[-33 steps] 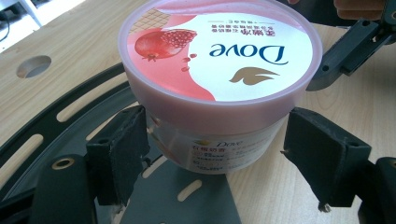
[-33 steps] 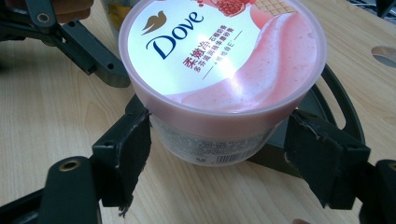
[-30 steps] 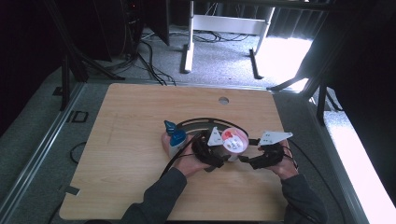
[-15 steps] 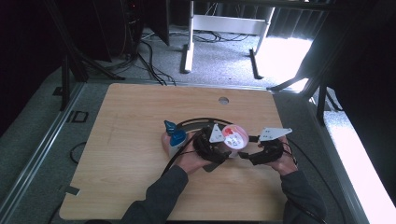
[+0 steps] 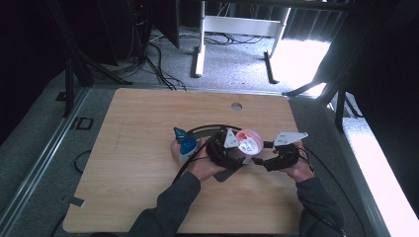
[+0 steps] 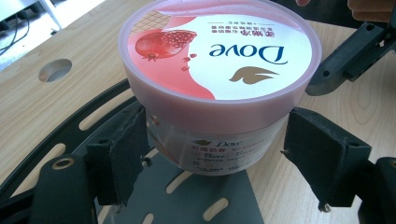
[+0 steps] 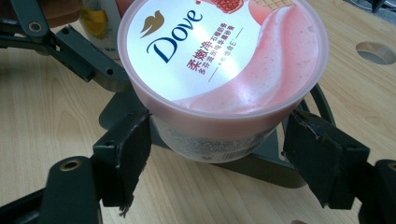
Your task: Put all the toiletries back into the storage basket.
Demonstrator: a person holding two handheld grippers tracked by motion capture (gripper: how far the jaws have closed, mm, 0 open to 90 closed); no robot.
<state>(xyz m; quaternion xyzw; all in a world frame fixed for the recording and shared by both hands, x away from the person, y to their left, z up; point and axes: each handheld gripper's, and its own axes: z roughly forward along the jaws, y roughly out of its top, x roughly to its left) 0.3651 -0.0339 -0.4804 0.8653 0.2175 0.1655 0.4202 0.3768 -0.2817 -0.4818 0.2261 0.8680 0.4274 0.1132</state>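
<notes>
Pink-lidded Dove tub stands between the spread jaws of both grippers. Left gripper: left pad touching, right pad apart. Right gripper: likewise. Spray bottle beside the left hand.

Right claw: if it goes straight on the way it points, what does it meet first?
Most likely the pink-lidded Dove tub, sitting right between its open jaws; the left claw lies just beyond.
</notes>
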